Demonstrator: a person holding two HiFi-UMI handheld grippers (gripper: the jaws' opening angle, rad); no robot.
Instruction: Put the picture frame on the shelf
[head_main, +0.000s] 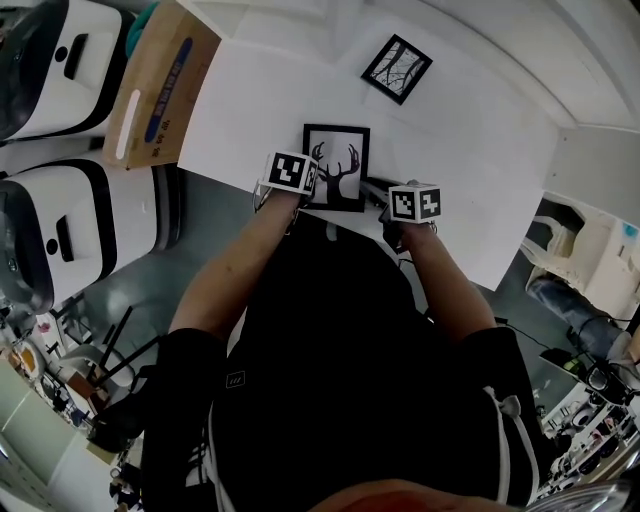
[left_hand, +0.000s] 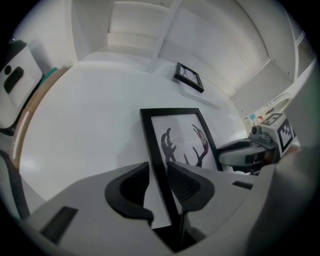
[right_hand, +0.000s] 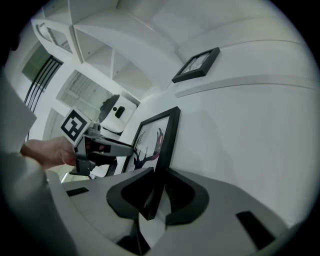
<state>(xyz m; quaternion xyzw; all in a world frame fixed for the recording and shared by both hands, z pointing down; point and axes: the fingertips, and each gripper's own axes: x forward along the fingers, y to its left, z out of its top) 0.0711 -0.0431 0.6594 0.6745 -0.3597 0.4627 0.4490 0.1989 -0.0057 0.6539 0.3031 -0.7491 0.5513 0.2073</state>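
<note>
A black picture frame (head_main: 336, 166) with an antler print rests on the white table (head_main: 470, 170), close to its near edge. My left gripper (head_main: 308, 192) is at the frame's left side. In the left gripper view the black left bar (left_hand: 155, 145) runs between the jaws of the left gripper (left_hand: 157, 167), with a slit of white beside one pad, so they stand open around it. My right gripper (head_main: 376, 192) is at the frame's right side. In the right gripper view the right gripper (right_hand: 157, 172) is shut on the frame's right bar (right_hand: 167, 142), which is tilted up.
A second small black frame (head_main: 397, 68) lies farther back on the white surface. White shelf compartments (left_hand: 130, 30) rise behind the table. A cardboard box (head_main: 155, 85) and white machines (head_main: 60, 60) stand at the left, and white chairs (head_main: 590, 250) at the right.
</note>
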